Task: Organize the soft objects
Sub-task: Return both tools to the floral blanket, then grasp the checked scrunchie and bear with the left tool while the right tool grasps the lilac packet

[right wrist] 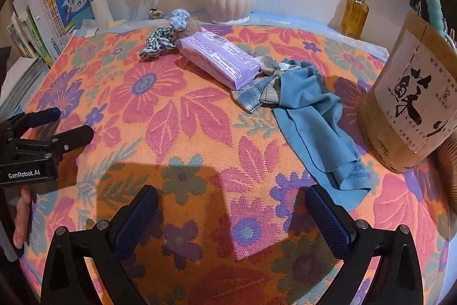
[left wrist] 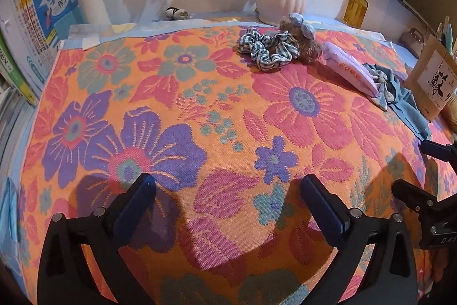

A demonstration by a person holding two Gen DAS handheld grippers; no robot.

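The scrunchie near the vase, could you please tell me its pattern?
The scrunchie is blue-and-white checked; the left wrist view shows it best.

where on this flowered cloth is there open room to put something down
The near and left parts of the flowered cloth are bare, in front of both open grippers. The far right is crowded: scrunchie, purple packet, plaid bow, blue cloth, wooden holder.
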